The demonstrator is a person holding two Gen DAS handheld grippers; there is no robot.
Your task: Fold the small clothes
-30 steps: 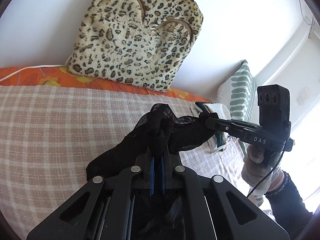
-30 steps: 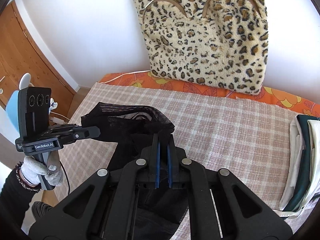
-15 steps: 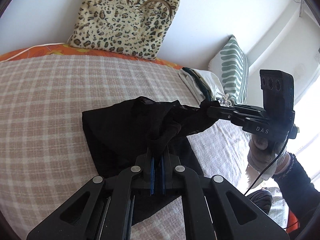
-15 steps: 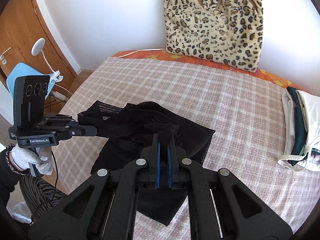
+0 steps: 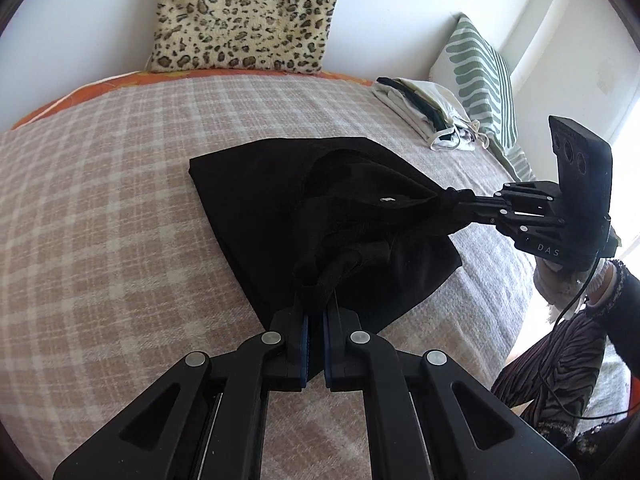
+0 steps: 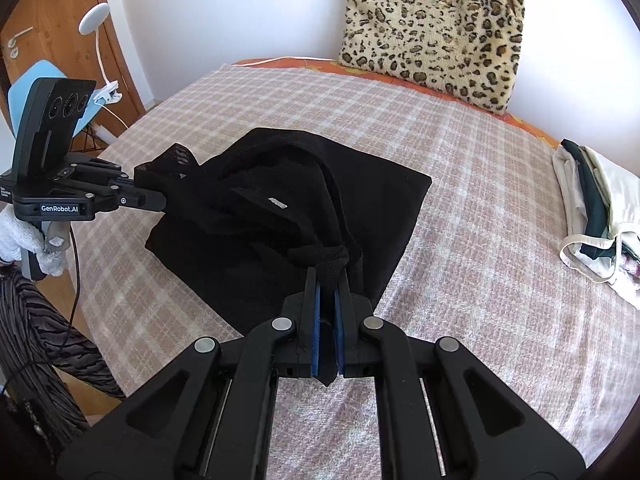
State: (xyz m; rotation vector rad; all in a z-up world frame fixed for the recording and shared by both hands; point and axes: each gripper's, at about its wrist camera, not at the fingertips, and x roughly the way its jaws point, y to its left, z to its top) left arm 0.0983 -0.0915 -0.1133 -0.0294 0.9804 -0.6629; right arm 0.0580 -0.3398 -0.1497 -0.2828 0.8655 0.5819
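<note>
A black garment [image 5: 260, 200] [image 6: 380, 200] lies mostly flat on the checked bedspread [image 5: 100, 220] [image 6: 480, 260], with its near edge bunched and lifted. My left gripper [image 5: 316, 304] is shut on one bunched corner of that edge; in the right wrist view the left gripper [image 6: 158, 198] shows at the left side, pinching mesh fabric. My right gripper [image 6: 326, 276] is shut on the other bunched corner, and the right gripper [image 5: 454, 200] appears at the right in the left wrist view. The fabric between the two grips sags in loose folds.
A leopard-print cushion [image 5: 248, 16] [image 6: 436, 28] leans on the far wall. A pile of folded clothes [image 5: 424, 112] [image 6: 592, 208] lies at the bed's right side beside a green-striped pillow [image 5: 480, 76]. A white lamp [image 6: 94, 18], a blue chair [image 6: 32, 80] and a wooden door stand left of the bed.
Both grippers came down and back toward the near edge of the bed with the garment. The cloth, hanging bunched before, now spreads over the bedspread.
</note>
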